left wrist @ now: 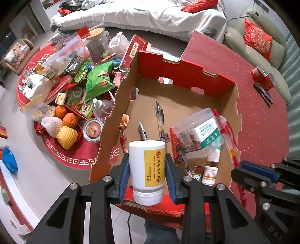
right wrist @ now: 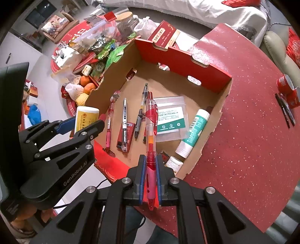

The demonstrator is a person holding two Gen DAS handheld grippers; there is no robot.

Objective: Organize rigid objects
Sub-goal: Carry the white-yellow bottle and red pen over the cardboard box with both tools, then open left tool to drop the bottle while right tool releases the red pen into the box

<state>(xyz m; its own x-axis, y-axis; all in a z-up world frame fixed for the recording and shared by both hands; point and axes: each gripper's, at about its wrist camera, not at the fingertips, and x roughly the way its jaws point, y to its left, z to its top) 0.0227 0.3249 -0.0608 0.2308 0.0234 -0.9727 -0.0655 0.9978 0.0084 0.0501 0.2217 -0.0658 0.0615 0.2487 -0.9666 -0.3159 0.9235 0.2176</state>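
Observation:
My left gripper (left wrist: 147,167) is shut on a white pill bottle (left wrist: 146,169) with a yellow label, held above the near edge of an open cardboard box (left wrist: 187,56). It also shows in the right wrist view (right wrist: 86,120). My right gripper (right wrist: 150,165) is shut on a red clear pen (right wrist: 151,131), held over the box's near edge (right wrist: 120,163). In the box lie several pens (right wrist: 124,122), a clear plastic pouch (right wrist: 169,118), a white and green tube (right wrist: 195,129) and a small white bottle (left wrist: 210,175).
The box stands on a red speckled table (right wrist: 253,150). Left of it is a pile of snack bags (left wrist: 97,80), fruit (left wrist: 65,120) and a jar (left wrist: 97,41). Red cups (left wrist: 262,77) and black pens (left wrist: 263,93) lie at the table's right. A sofa (left wrist: 150,16) is behind.

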